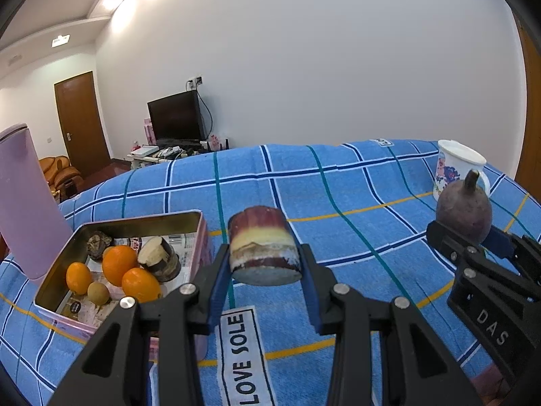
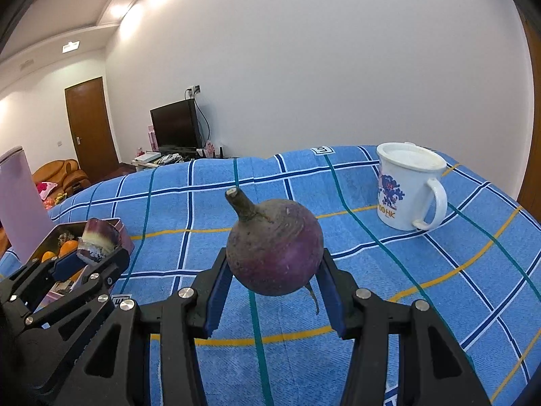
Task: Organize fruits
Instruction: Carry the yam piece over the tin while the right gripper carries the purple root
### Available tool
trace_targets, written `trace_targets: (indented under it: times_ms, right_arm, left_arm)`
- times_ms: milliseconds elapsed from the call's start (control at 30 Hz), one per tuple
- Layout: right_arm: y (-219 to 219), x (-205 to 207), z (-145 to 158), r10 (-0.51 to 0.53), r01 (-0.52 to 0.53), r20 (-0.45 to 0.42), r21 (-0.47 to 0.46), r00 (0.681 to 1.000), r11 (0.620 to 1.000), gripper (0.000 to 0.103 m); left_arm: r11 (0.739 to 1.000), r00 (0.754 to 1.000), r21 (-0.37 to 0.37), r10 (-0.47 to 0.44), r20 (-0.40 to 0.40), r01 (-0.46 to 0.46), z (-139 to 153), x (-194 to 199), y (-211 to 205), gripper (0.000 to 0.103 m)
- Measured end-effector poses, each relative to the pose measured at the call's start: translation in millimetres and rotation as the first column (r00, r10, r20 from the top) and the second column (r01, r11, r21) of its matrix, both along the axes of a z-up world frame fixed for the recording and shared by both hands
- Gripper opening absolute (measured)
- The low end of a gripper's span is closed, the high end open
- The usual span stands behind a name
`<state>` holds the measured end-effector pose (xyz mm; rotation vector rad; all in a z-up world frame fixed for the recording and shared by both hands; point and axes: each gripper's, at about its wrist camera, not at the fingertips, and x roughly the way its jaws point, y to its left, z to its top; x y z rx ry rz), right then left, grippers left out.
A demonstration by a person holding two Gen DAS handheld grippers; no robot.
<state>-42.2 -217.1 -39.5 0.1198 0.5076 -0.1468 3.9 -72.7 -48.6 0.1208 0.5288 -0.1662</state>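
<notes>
My left gripper (image 1: 265,270) is shut on a short sugarcane piece (image 1: 262,245), purple and yellow, held above the blue checked cloth just right of the open tin box (image 1: 199,233). The box holds three oranges (image 1: 119,264), a small brown fruit (image 1: 98,292), another cane piece (image 1: 159,257) and a brown lump (image 1: 98,243). My right gripper (image 2: 274,291) is shut on a round purple turnip (image 2: 274,245) with its stem up, above the cloth. It also shows at the right of the left wrist view (image 1: 464,213).
A white printed mug (image 2: 405,189) stands on the cloth at the far right. The box's pink lid (image 1: 23,199) stands open at the left. The cloth-covered table (image 2: 422,287) drops away at its far edge; a TV, door and sofa lie beyond.
</notes>
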Motion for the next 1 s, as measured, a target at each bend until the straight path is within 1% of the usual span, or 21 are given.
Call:
trace_targets:
  times_ms: [133, 300, 433, 700, 867, 1000]
  right_arm:
    - [1.9, -0.3, 0.5, 0.003, -0.003, 0.002, -0.009, 1.0, 1.0, 0.052]
    - [9.3, -2.4, 1.7, 0.011, -0.01, 0.012, -0.043, 1.0, 0.999, 0.052]
    - [13.6, -1.6, 0.7, 0.02, -0.02, -0.002, -0.044, 1.0, 0.999, 0.052]
    - [27.6, 1.6, 6.4, 0.037, -0.038, -0.017, -0.032, 0.999, 0.999, 0.052]
    - [50.7, 3.4, 16.7, 0.062, -0.062, 0.004, -0.062, 0.998, 0.996, 0.052]
    - [72.4, 7.5, 22.4, 0.095, -0.094, 0.011, -0.071, 0.995, 0.993, 0.052]
  left_arm:
    - [1.0, 1.0, -0.014, 0.005, -0.006, -0.005, 0.6, -0.3, 3.6, 0.041]
    - [1.0, 0.999, -0.023, 0.004, -0.032, -0.004, -0.7, 1.5, 6.9, 0.041]
    - [1.0, 0.999, -0.022, -0.005, -0.042, 0.004, 2.3, 1.5, 9.9, 0.041]
    - [1.0, 1.0, -0.029, 0.003, 0.001, -0.003, 21.3, -0.3, 36.3, 0.041]
    - [1.0, 0.999, -0.019, 0.01, 0.032, -0.009, 28.1, 0.5, 55.8, 0.041]
    - [0.999, 0.997, -0.01, 0.037, 0.06, -0.036, 31.0, 3.8, 76.3, 0.041]
